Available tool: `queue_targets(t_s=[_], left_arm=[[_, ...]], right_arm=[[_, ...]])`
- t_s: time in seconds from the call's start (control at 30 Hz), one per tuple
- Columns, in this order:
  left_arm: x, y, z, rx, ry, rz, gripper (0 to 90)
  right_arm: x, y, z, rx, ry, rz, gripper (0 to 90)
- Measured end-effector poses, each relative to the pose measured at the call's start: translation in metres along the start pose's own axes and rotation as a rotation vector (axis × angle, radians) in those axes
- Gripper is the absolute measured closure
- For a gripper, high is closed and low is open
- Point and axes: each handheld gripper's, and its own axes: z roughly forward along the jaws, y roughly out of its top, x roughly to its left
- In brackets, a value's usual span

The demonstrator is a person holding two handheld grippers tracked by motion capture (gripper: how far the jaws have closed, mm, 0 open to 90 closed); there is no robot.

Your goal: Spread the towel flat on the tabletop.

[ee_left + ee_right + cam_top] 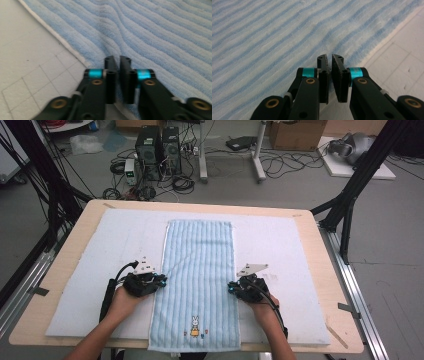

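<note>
A pale wooden counter [325, 285] carries a white quilted mat [280, 250]. On it lies a long, ribbed, light-blue terry towel [200, 270], long axis running away from the person, rabbit motif at the near end. The left tool [117, 60] pinches its left edge, jaws nearly together; the right tool [329, 58] likewise grips the right edge.
</note>
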Motion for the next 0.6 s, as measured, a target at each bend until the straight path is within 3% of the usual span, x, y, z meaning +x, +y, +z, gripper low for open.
queue_targets(t_s=[0.07, 0.17, 0.23, 0.3, 0.47, 0.5, 0.57, 0.6], left_arm=[[0.003, 0.000, -0.001, -0.027, 0.004, -0.048, 58.2], [0.011, 0.001, -0.005, -0.066, 0.025, -0.077, 54.5], [0.016, 0.001, -0.008, -0.082, 0.037, -0.094, 53.8], [0.021, 0.000, -0.010, -0.094, 0.041, -0.118, 52.7], [0.030, -0.002, -0.014, -0.117, 0.067, -0.167, 45.6], [0.031, -0.003, -0.015, -0.118, 0.071, -0.170, 45.2], [0.033, -0.003, -0.016, -0.124, 0.069, -0.184, 44.8], [0.034, -0.003, -0.016, -0.128, 0.069, -0.187, 44.6]], right_arm=[[0.000, -0.001, -0.004, 0.008, -0.013, -0.006, 79.8], [0.003, -0.002, -0.008, -0.031, 0.020, -0.014, 79.4], [0.007, -0.004, -0.004, 0.012, 0.018, -0.053, 83.4], [0.007, -0.005, -0.005, 0.012, 0.019, -0.043, 86.9], [0.008, -0.006, -0.012, 0.062, 0.035, -0.070, 88.8], [0.008, -0.007, -0.013, 0.063, 0.038, -0.067, 87.5], [0.007, -0.009, -0.014, 0.029, 0.036, -0.069, 68.3], [0.005, -0.010, -0.015, -0.009, 0.048, -0.044, 61.6]])
